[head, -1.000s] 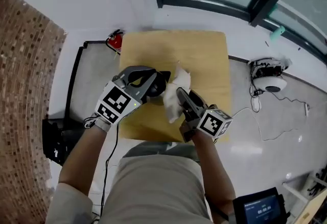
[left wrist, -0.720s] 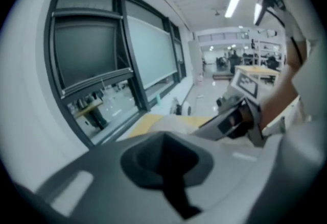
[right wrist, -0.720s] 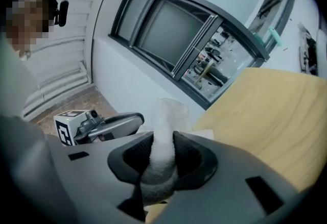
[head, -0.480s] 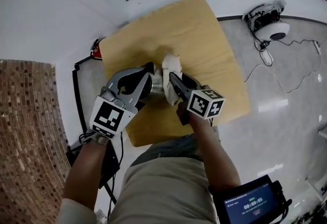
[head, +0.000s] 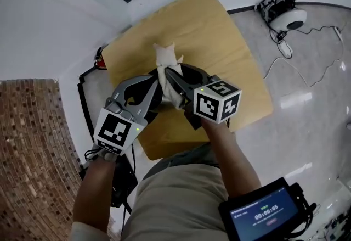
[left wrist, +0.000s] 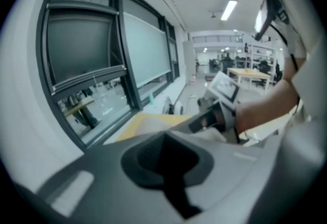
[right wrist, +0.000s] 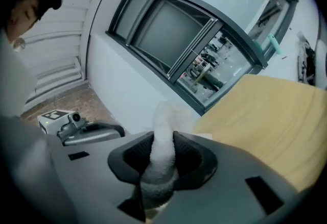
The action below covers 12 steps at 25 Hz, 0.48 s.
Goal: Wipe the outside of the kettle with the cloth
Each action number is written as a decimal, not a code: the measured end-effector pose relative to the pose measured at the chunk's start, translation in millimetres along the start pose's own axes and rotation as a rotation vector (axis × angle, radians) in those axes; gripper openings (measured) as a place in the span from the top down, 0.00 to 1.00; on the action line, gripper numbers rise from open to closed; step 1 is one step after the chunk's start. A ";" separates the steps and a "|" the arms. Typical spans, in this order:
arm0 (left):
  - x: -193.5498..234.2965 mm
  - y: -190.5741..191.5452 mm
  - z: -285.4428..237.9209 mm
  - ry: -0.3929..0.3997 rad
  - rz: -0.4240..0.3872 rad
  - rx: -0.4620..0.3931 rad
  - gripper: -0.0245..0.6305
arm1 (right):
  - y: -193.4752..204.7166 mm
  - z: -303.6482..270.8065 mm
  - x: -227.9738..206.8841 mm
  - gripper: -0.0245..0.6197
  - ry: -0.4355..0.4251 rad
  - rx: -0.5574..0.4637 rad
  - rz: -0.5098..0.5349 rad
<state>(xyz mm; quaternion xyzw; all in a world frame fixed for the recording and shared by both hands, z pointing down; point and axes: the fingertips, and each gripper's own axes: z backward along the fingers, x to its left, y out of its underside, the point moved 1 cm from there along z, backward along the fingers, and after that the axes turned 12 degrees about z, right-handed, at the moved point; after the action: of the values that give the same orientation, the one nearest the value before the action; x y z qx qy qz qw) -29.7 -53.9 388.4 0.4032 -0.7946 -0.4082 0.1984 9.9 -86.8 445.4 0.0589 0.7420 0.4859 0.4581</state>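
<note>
At the far left of the head view there is a surface with a small reddish-brown brick pattern (head: pixel 27 141). Beside it, at the left corner of the table, lies a small red object (head: pixel 100 62); what it is I cannot tell.

In the left centre the left gripper (head: pixel 153 87) reaches over the square table of light yellow wood (head: pixel 203 31). Its cube with black and white square markers is in the lower left. In the left gripper view the place between its jaws is only a dark hollow, so I cannot tell if they are closed or if they grip something.

Just under the front of this gripper there is a dark rounded shape. It seems to be the kettle (head: pixel 156 101), but it is mostly covered and I cannot say how it stands.

Immediately to the right of it is the white fluffy cloth (head: pixel 164 57). It stands up in a crumpled point above the middle of the table. The right gripper (head: pixel 171 76) holds it, and the right gripper view shows both ribbed pads pressing on the rolled cloth. The two grippers are very near each other, with the cloth between them.

In the upper right, a white round device (head: pixel 288 15) with cables lies on the grey floor. In the lower right, a small dark screen unit (head: pixel 263 215) is beside the person's right arm.
</note>
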 end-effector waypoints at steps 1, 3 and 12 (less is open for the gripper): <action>1.0 1.3 0.1 0.004 0.008 -0.002 0.97 | 12.9 0.4 -12.3 0.79 0.025 0.004 -0.038; 3.6 5.4 -1.2 0.005 0.011 0.000 0.97 | 52.7 6.3 -49.8 0.79 0.121 0.041 -0.148; 9.1 9.0 -5.6 0.005 0.031 0.021 0.97 | 106.5 56.1 28.6 0.79 0.071 0.057 -0.204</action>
<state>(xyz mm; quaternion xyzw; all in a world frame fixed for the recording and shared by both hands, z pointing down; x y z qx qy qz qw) -35.8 -60.9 398.8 0.3939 -0.8046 -0.3957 0.2022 -3.2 21.3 504.1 -0.0213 0.7734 0.4170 0.4769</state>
